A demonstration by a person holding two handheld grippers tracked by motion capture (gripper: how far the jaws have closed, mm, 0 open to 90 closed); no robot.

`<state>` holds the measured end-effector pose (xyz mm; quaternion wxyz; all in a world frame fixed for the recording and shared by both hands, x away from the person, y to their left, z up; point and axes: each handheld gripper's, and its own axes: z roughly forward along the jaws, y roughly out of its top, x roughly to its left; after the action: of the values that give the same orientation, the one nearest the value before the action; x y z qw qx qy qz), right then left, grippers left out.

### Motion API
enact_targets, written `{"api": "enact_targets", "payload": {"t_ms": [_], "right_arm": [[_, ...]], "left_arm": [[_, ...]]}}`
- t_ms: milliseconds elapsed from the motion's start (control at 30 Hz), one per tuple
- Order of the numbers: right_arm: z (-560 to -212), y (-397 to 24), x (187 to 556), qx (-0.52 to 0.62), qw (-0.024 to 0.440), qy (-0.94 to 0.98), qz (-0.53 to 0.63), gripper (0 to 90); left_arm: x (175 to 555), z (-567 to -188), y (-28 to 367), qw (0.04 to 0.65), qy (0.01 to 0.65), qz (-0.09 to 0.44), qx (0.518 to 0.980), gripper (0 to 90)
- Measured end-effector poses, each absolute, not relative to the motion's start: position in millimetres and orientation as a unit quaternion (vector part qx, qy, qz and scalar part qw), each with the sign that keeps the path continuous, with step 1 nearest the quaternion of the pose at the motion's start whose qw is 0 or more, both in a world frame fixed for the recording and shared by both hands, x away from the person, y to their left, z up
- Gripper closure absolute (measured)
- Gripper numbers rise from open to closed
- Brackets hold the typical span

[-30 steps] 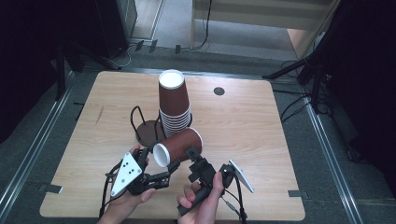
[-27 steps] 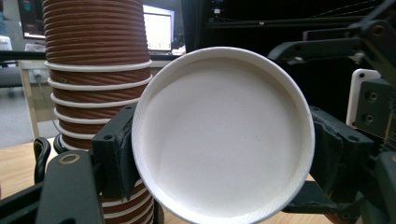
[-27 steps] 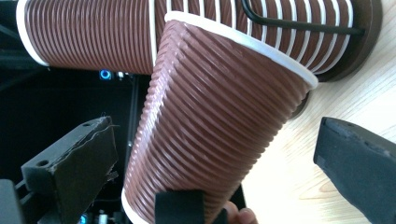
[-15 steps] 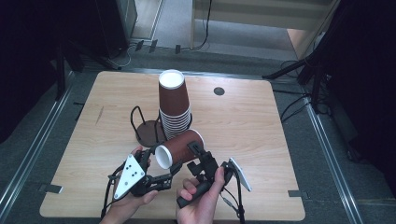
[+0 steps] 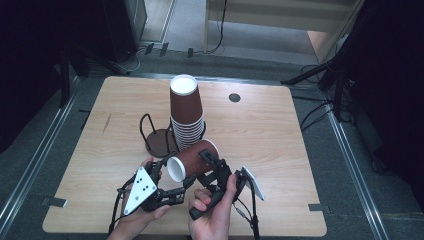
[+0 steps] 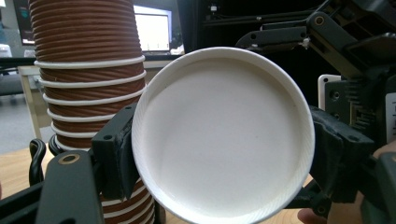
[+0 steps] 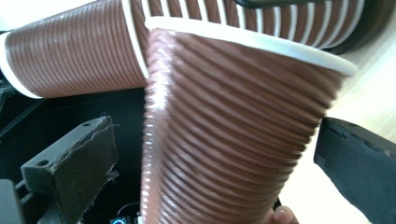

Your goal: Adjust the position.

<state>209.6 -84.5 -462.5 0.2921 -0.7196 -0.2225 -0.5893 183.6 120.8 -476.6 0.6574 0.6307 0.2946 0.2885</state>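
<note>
Here my left gripper [image 5: 172, 172] clamps the tipped cup's [image 5: 192, 160] rim; my right gripper's [image 5: 215, 172] jaws flank its body, seemingly apart, near the stack [image 5: 186, 112].

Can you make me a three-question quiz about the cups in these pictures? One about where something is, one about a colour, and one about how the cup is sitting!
1. Where does the tall stack of cups stand?
A. In a black wire holder near the table's middle
B. On the floor
C. At the table's far right corner

2. What colour is the outside of the loose paper cup?
A. Blue
B. Brown with a white rim
C. Green

3. How is that loose cup placed?
A. Upright on the table
B. Upside down on the stack
C. On its side, up off the table

Answers:
1. A, the high view shows the stack in the wire holder mid-table.
2. B, its ribbed wall is brown and its rim white.
3. C, its open mouth faces the left hand-held gripper, with the right hand-held gripper beside its body.
</note>
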Motion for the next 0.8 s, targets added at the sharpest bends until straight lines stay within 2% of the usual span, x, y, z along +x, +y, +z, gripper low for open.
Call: {"api": "enact_targets", "payload": {"t_ms": [800], "right_arm": [[-471, -86, 220, -0.721, 0.300, -0.197, -0.593, 0.0]], "left_arm": [[179, -473, 120, 0.665, 0.277, 0.294, 0.628, 22.8]]}}
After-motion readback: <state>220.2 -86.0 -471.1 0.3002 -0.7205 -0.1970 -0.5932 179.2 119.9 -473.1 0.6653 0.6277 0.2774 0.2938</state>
